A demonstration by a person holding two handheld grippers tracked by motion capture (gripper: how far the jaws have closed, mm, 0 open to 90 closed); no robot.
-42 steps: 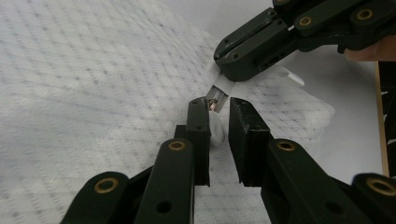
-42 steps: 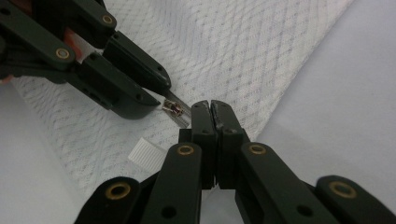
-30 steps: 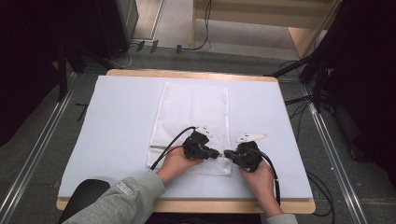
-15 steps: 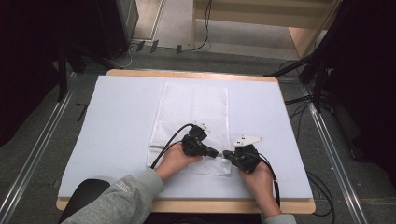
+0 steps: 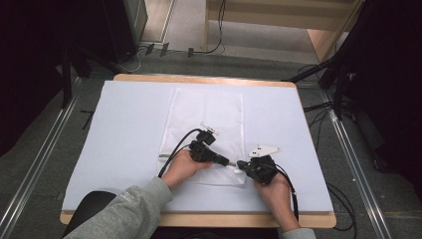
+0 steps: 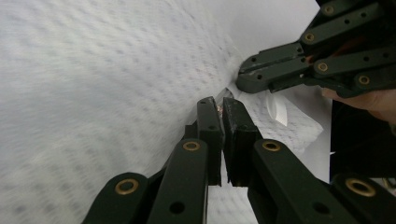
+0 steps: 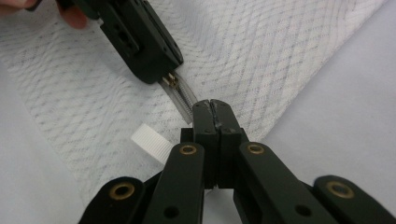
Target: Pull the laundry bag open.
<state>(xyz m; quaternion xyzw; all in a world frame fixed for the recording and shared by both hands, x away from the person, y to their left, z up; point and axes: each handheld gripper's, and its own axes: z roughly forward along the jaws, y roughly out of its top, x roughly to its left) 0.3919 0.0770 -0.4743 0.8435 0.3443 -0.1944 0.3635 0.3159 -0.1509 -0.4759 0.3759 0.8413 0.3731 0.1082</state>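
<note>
Mesh bag (image 5: 206, 119): white, flat, rectangular, fine netted weave with a diamond pattern; lies lengthwise at the centre of the counter (image 5: 124, 124), on its pale smooth cover. A zipper (image 7: 182, 97) with small metal teeth runs along the bag's near edge.

Left claw (image 5: 230, 163): black, jointed links with brass-coloured rivets. Jaws pressed together, pinching the zipper pull, seen as a small brass-coloured piece at the tips in the right gripper view. Held by a hand in a grey knit sleeve (image 5: 124, 211); a black cable loops off to the left.

Right claw (image 5: 241, 165): same build, grey three-cornered plate on top. Jaws pressed together, clamping the bag's edge at the zipper end, just beside the left claw's tips. A short white ribbed tab (image 7: 150, 142) sticks out from the mesh beside it.
</note>
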